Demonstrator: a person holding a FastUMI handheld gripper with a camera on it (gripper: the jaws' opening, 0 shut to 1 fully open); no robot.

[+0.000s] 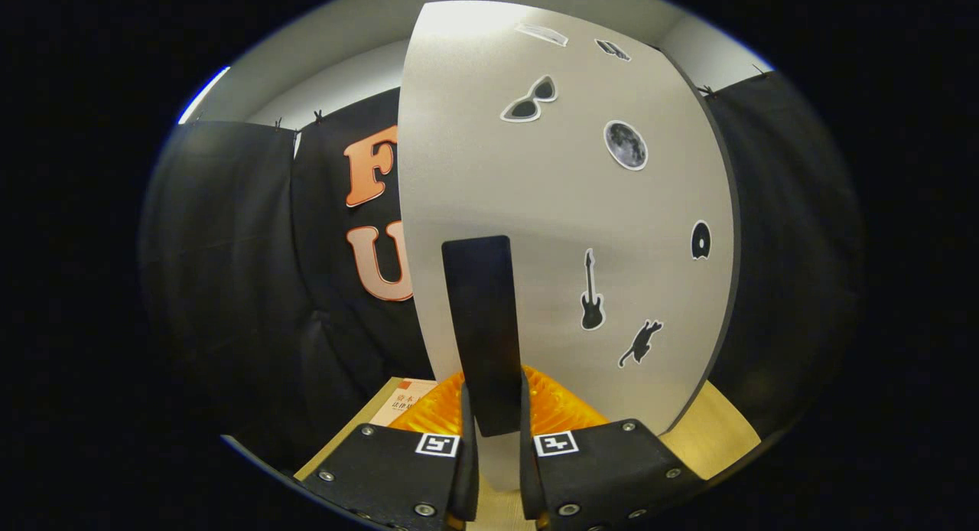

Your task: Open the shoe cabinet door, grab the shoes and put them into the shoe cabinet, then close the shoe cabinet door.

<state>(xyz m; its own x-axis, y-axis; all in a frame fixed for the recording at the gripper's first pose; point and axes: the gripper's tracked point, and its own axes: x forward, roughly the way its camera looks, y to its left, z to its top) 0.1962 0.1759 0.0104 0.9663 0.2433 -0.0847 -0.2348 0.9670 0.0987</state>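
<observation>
Two fingers of the tongs (pixel 497 470) pinch one dark handle (pixel 480 324) between them, likely to swing the door. That handle sits on one pale shoe cabinet door (pixel 566 232), right ahead. The door carries seven stickers: sunglasses (pixel 530 101), moon (pixel 626 144), guitar (pixel 591 292), cat (pixel 641 343), a record and two small ones up top. Under it lies the table (pixel 711 431). Shoes cannot be seen.

Black cloth (pixel 229 271) draped as the booth wall across left and right of the frame, clipped along its top edge – pale wall (pixel 336 87) and ceiling above, a bright light strip (pixel 203 95) at upper left – light wooden surface (pixel 723 431) at the bottom.
</observation>
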